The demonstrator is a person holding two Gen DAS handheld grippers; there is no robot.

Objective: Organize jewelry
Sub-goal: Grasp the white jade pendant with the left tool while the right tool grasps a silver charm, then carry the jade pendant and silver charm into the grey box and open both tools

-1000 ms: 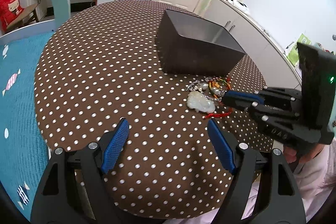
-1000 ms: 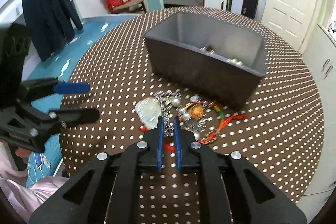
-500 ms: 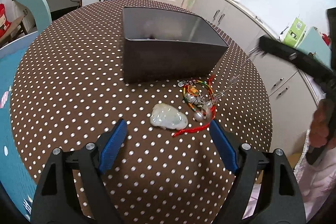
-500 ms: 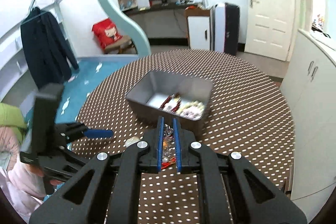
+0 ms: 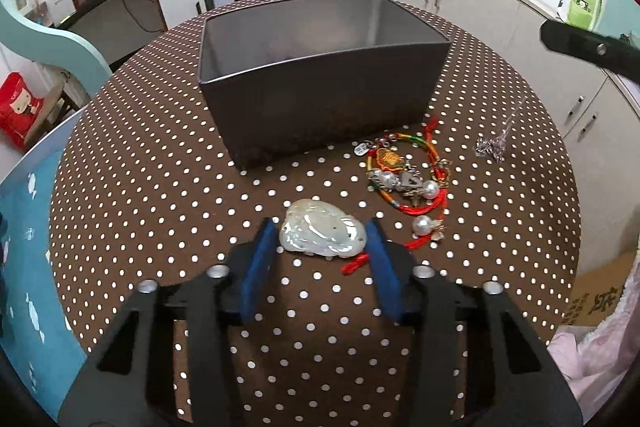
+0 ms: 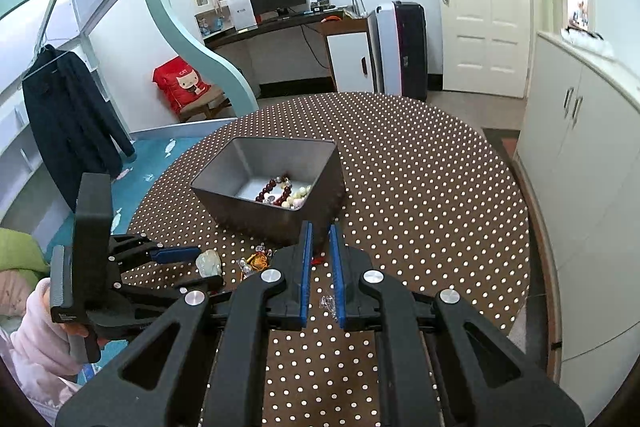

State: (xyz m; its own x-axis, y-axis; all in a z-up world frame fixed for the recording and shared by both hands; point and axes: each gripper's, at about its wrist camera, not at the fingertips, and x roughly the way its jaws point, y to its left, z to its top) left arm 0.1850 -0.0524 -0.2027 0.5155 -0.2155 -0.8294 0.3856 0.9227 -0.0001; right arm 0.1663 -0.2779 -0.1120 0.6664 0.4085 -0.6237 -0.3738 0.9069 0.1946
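Note:
A white jade pendant on a red cord lies on the dotted table, between the blue pads of my left gripper, whose jaws stand close beside it; contact is unclear. It also shows in the right wrist view. A tangle of colourful cords, charms and pearls lies to its right. A thin silver chain lies or hangs farther right, below my raised right gripper, whose jaws are slightly apart and empty. The dark grey box holds bead bracelets.
The round table with a brown polka-dot cloth has its edge near white cabinets on the right. A teal bunk-bed frame, a desk and a suitcase stand behind.
My left gripper moved forward and narrowed around the jade pendant. My right gripper rose higher, its jaws parted slightly, and the silver chain now lies or hangs apart from the pile.

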